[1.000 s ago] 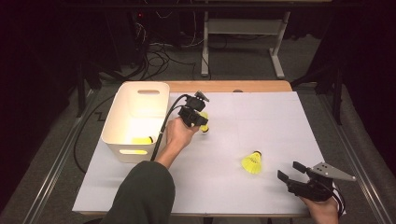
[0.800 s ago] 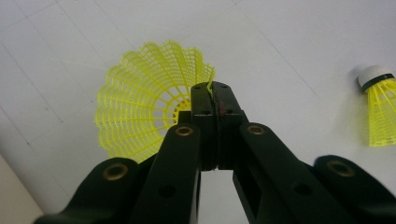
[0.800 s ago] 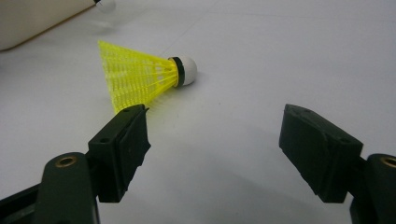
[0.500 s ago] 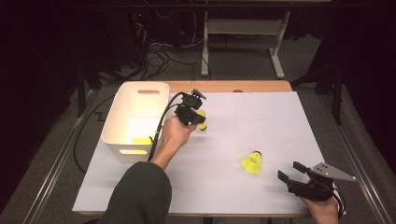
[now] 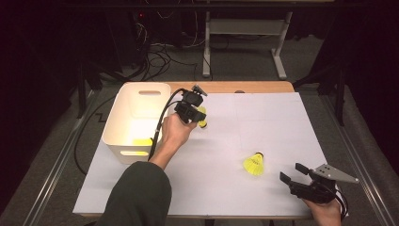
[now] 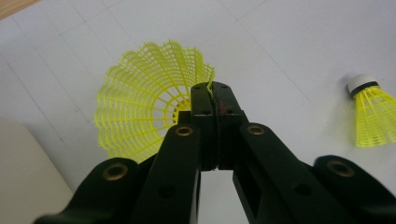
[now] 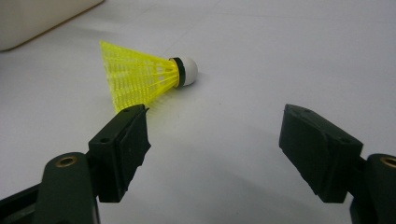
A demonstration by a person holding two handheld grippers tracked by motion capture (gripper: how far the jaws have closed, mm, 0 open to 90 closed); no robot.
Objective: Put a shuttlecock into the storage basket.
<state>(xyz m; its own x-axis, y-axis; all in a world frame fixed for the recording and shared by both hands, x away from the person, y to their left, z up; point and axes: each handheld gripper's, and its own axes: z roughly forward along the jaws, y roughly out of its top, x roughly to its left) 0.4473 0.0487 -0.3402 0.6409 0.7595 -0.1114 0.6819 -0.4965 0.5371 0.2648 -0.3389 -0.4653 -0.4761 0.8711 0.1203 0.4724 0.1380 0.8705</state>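
Lifted a little since the earlier frame, my left gripper point(image 5: 201, 114) now hangs just off the white sheet point(image 5: 282, 122) beside the white bin point(image 5: 123, 123), near the table's far-left corner. Its jaws are pressed together on the edge of a yellow shuttlecock point(image 6: 149, 109); in the left gripper view I see the netted skirt's rim pinched between the pads, with the open skirt facing the camera. In the high view that shuttlecock shows as a yellow patch just past the gripper's tip.

A second shuttlecock point(image 5: 254, 163) lies on its side on the sheet, toward the near-right part of the table, white cork pointing toward the far edge. My right gripper point(image 5: 295, 174) sits near the near-right corner, just short of that shuttlecock, with its jaws spread wide and nothing between them. In the right gripper view the shuttlecock lies beyond the left jaw, apart from it. Something yellow point(image 5: 140, 141) rests inside the bin.
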